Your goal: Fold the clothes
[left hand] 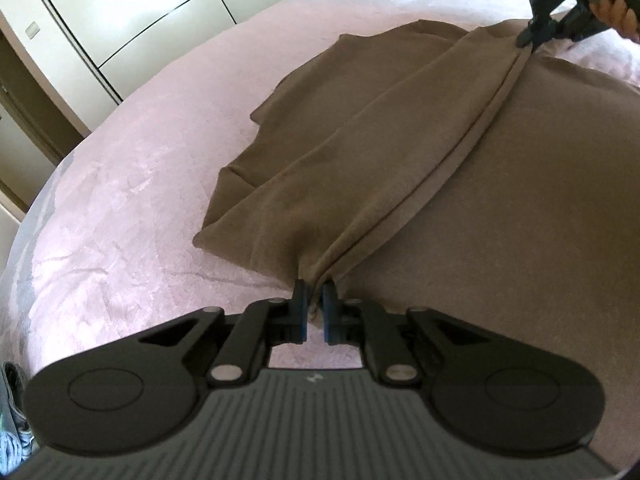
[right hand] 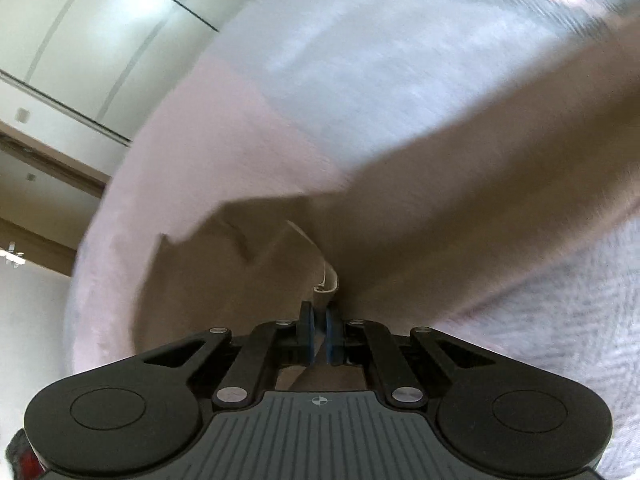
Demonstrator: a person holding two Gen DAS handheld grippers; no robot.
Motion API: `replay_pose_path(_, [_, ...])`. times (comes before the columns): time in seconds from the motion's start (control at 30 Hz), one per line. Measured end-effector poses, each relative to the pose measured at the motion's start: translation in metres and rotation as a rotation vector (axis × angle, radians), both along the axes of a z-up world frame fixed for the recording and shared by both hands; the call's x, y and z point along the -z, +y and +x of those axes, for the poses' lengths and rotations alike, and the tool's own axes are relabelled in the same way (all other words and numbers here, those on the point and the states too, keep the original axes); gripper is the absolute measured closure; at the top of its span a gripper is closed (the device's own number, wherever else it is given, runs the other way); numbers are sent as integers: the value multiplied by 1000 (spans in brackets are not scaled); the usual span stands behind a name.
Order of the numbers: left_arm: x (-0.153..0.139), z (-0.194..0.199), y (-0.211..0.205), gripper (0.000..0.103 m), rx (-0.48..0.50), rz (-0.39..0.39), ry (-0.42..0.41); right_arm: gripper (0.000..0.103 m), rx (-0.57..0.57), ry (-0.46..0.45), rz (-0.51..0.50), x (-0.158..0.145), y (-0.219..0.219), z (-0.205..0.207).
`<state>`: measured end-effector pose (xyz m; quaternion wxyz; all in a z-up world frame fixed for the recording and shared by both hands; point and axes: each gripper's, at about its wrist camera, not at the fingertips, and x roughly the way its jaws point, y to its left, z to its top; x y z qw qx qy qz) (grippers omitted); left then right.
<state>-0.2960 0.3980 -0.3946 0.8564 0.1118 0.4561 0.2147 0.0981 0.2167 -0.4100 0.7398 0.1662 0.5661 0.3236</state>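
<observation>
Brown garment (left hand: pixel 460 184) is spread on the pink bed (left hand: pixel 132 200). Left gripper (left hand: pixel 314 300) has its fingers pinched on the near hem, right gripper (left hand: pixel 530 38) clamps the same fold farther back, toward the bed's far edge. Wardrobe (left hand: pixel 120 12) behind.

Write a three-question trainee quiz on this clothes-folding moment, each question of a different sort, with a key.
1. True or false: the left gripper is shut on the hemmed edge of the brown knit garment.
2. Multiple choice: the garment lies on (a) a wooden floor, (b) a pale pink textured bedspread, (c) a glass desk.
3. Fill in: in the left wrist view, the right gripper pinches the far end of the same raised ____.

Key: 1 true. 2 b. 3 hem; it runs taut between the two grippers, and the right wrist view shows cloth between that gripper's blue pads.
</observation>
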Motion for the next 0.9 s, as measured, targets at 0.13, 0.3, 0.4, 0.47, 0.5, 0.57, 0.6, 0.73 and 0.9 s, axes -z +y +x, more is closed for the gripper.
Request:
replay_pose_path(0.13, [3,0,3,93,-7,-25,26,99,-10,-99,-79,-6,4,-4])
replay_pose_path(0.3, [-13,-8,11,89,-128,-167,-35,66,29,-83,-59,-16,-19,1])
replay_pose_path(0.4, [-30,-16,17,88,-237,-289,-115,51,91,-98,-29,-33,-53,9])
replay_pose_path(0.47, [-41,-23,21,88,-310,-365,-188,51,150,-64,-3,-38,-83,18])
replay_pose_path(0.5, [-45,-26,22,88,-345,-400,-219,51,195,-45,8,-39,-102,24])
replay_pose_path(0.57, [-48,-27,23,89,-395,-451,-261,51,294,-12,23,-41,-139,38])
replay_pose_path(0.6, [-48,-27,24,89,-411,-469,-274,51,355,0,22,-41,-159,46])
replay_pose_path(0.73, [-47,-25,26,89,-473,-540,-326,51,565,19,75,-39,-223,79])
replay_pose_path(0.9, [-47,-23,29,88,-552,-628,-391,52,689,4,67,-29,-254,117])
